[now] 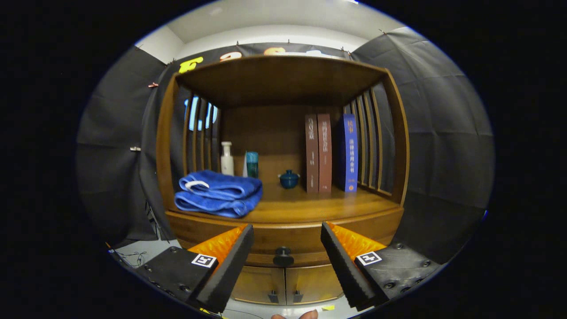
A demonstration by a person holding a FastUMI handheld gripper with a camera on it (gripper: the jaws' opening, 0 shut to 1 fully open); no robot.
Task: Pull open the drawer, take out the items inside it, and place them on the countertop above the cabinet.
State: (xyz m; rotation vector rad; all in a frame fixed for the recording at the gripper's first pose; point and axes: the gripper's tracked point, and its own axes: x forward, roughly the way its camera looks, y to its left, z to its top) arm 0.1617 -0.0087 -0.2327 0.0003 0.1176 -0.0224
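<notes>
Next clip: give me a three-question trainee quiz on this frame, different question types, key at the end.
1. True or false: the drawer is already pulled open.
2. The knob sits: A) left of both fingers, B) between the fingers, ahead of the gripper, C) clamped by them.
3. What blue thing lies folded on the countertop?

Key: 1 false; 2 B, gripper open; 3 the towel.

Folded blue towel (218,193), white bottle (227,158), small lidded pot (289,179), perhaps three books (331,153).
</notes>
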